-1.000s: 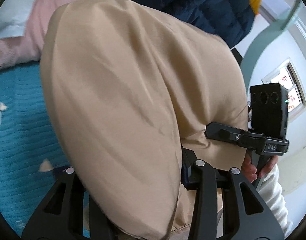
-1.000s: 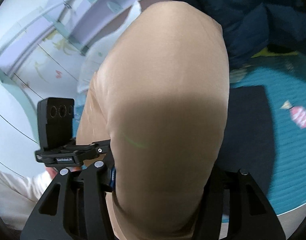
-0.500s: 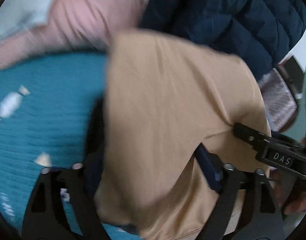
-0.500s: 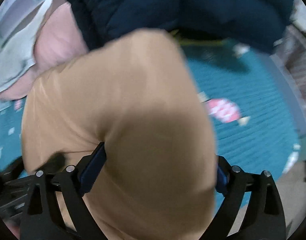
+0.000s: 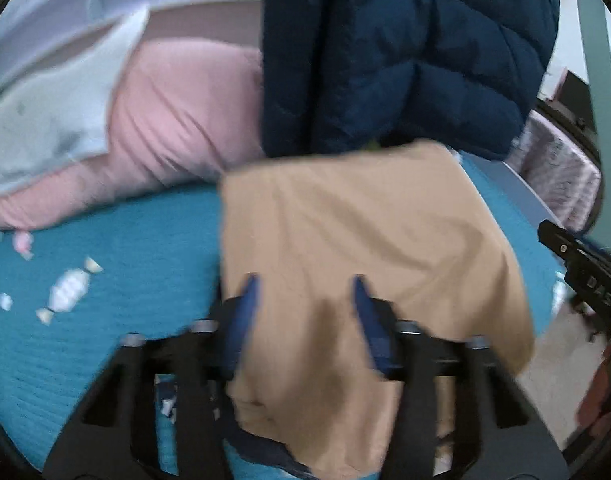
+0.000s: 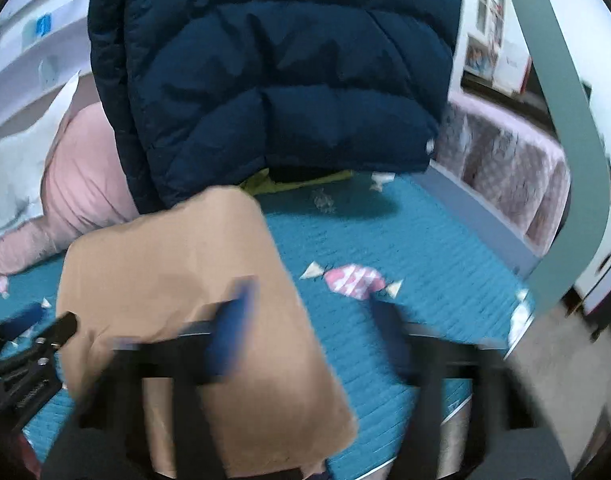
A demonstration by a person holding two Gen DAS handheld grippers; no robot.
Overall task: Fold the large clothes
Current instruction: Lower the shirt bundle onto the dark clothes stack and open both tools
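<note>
on the bed's teal blanket point(image 5: 145, 240), the tan garment point(image 5: 365, 240) lies folded in front of me, its far edge just short of a navy puffer jacket point(image 5: 405, 52) piled beyond it. through my left wrist camera the left gripper point(image 5: 303, 290) has its blue-padded fingers point(image 5: 245, 304) spread, one on each side of a stretch of the tan cloth, which passes between and under them; motion blur keeps me from telling whether they touch it. the other gripper's black frame juts in at the right edge of that view. through my right wrist camera the right gripper point(image 6: 311, 312) is likewise parted, its fingers point(image 6: 233, 320) smeared by blur, the left one over the garment's right portion and the right one over bare blanket point(image 6: 425, 248); nothing is pinched between them. the same tan garment point(image 6: 177, 272) sits to the left of centre there, reaching back to the puffer jacket point(image 6: 273, 72), with a sliver of yellow-green fabric point(image 6: 289, 182) showing beneath the jacket's hem. a pink pillow point(image 5: 177, 120) and a pale one lie toward the headboard at left. candy shapes printed on the blanket, one pink-and-white point(image 6: 351, 278), show beside the right gripper.
</note>
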